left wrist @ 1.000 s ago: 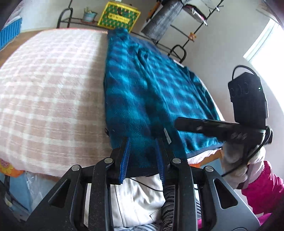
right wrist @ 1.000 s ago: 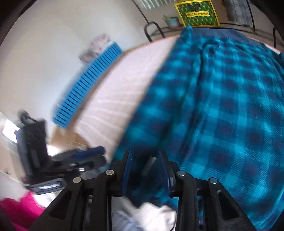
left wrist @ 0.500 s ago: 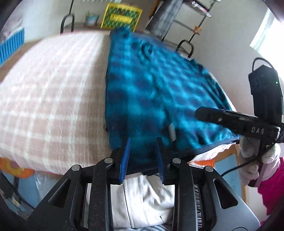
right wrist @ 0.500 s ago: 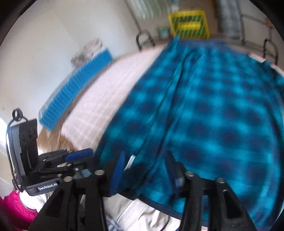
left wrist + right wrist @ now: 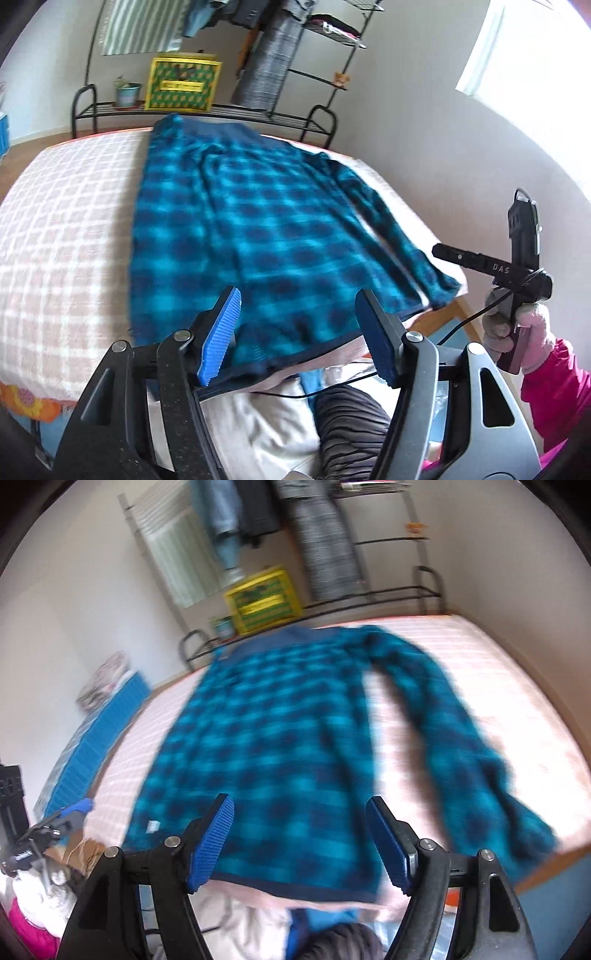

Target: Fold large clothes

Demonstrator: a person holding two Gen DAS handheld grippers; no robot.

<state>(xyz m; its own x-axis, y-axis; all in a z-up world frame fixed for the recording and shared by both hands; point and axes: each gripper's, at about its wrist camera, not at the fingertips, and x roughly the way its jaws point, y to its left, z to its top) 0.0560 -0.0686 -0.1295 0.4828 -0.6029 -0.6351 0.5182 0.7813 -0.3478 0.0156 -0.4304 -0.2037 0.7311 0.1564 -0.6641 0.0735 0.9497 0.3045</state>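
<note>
Covering most of the bed (image 5: 62, 236), the blue plaid shirt (image 5: 258, 236) lies flat with its hem at the bed's near edge and one sleeve (image 5: 454, 720) spread toward the bed's right side. It looks soft, limp and light, likely to sag; hem corners or the sleeve cuff seem best holds. Left tongs (image 5: 295, 332) and right tongs (image 5: 301, 843) hover wide open, empty, above the hem.

Left tongs (image 5: 295, 334) spread wide with nothing between the blue pads, right tongs (image 5: 301, 843) likewise gaping and empty, right hand (image 5: 517, 325) gloved, pink-sleeved, gripping its handle
</note>
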